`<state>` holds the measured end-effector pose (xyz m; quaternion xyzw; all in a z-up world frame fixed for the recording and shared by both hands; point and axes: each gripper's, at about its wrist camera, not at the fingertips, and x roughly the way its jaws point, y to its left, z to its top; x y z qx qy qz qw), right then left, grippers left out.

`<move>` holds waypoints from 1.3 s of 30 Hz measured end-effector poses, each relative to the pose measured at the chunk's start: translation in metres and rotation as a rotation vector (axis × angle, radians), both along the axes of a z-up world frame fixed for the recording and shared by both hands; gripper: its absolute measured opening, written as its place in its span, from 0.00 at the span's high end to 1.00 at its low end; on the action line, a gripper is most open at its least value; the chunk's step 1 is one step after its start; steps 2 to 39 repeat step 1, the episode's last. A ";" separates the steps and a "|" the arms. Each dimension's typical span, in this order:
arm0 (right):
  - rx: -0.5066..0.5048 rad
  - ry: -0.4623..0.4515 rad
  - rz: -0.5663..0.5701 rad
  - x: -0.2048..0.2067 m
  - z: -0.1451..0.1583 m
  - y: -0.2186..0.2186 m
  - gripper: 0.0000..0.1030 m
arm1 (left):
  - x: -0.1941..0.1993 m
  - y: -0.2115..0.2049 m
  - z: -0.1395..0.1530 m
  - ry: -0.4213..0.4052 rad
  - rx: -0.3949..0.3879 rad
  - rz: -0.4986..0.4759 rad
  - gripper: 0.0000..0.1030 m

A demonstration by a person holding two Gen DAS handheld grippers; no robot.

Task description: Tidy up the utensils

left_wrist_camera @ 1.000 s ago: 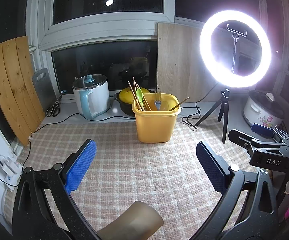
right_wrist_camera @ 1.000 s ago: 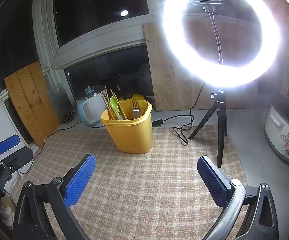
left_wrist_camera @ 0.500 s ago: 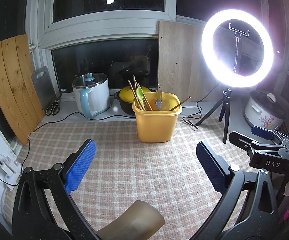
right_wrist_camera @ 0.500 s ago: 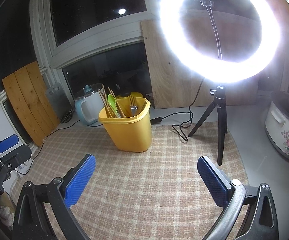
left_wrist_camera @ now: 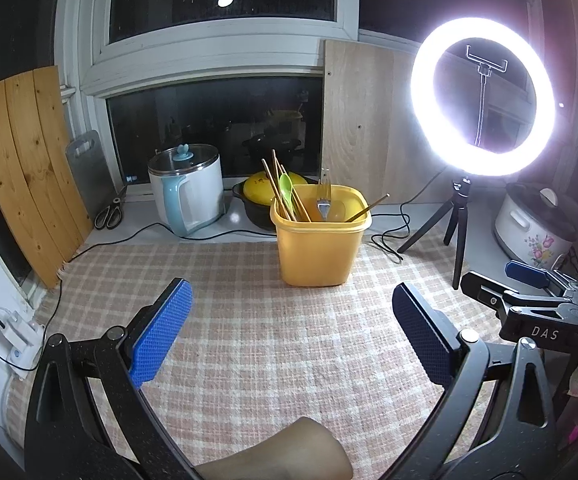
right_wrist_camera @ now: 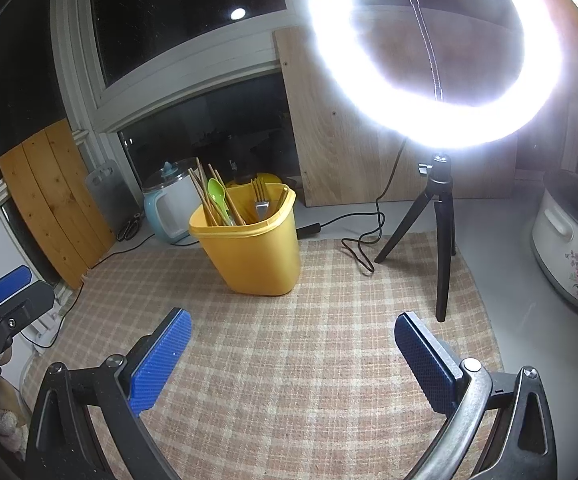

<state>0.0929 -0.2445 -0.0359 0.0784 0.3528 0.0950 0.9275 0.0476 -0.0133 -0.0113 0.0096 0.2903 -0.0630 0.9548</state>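
Observation:
A yellow plastic bin [left_wrist_camera: 316, 248] [right_wrist_camera: 254, 252] stands on the checked mat. Wooden chopsticks [left_wrist_camera: 279, 192] [right_wrist_camera: 205, 196], a green spoon [left_wrist_camera: 286, 186] [right_wrist_camera: 217, 194] and a metal fork [left_wrist_camera: 323, 204] [right_wrist_camera: 262, 202] stand in it. One chopstick [left_wrist_camera: 367, 208] leans over its right rim. My left gripper [left_wrist_camera: 291, 332] hangs open above the mat, well short of the bin, nothing between its blue pads. My right gripper [right_wrist_camera: 291, 354] is open too, empty, with the bin ahead and to its left. Each gripper shows at the edge of the other's view.
A lit ring light on a tripod [left_wrist_camera: 459, 224] [right_wrist_camera: 441, 236] stands right of the bin, its cable [right_wrist_camera: 363, 240] trailing on the mat. A white kettle [left_wrist_camera: 187, 188], a yellow-lidded pot [left_wrist_camera: 263, 196], scissors [left_wrist_camera: 109, 212] and a flowered cooker [right_wrist_camera: 573, 248] line the back and right.
Both views drift slightly: the bin sits a little further left in the right wrist view, and the ring light has shifted right in the left wrist view. The fingers stay wide apart.

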 end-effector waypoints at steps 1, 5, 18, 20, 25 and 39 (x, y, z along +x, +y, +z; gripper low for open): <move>-0.001 0.003 -0.001 0.001 -0.001 0.000 0.00 | 0.001 -0.001 -0.001 0.002 0.002 0.003 0.01; -0.001 0.003 -0.001 0.001 -0.001 0.000 0.00 | 0.001 -0.001 -0.001 0.002 0.002 0.003 0.01; -0.001 0.003 -0.001 0.001 -0.001 0.000 0.00 | 0.001 -0.001 -0.001 0.002 0.002 0.003 0.01; -0.001 0.003 -0.001 0.001 -0.001 0.000 0.00 | 0.001 -0.001 -0.001 0.002 0.002 0.003 0.01; -0.001 0.003 -0.001 0.001 -0.001 0.000 0.00 | 0.001 -0.001 -0.001 0.002 0.002 0.003 0.01; -0.001 0.003 -0.001 0.001 -0.001 0.000 0.00 | 0.001 -0.001 -0.001 0.002 0.002 0.003 0.01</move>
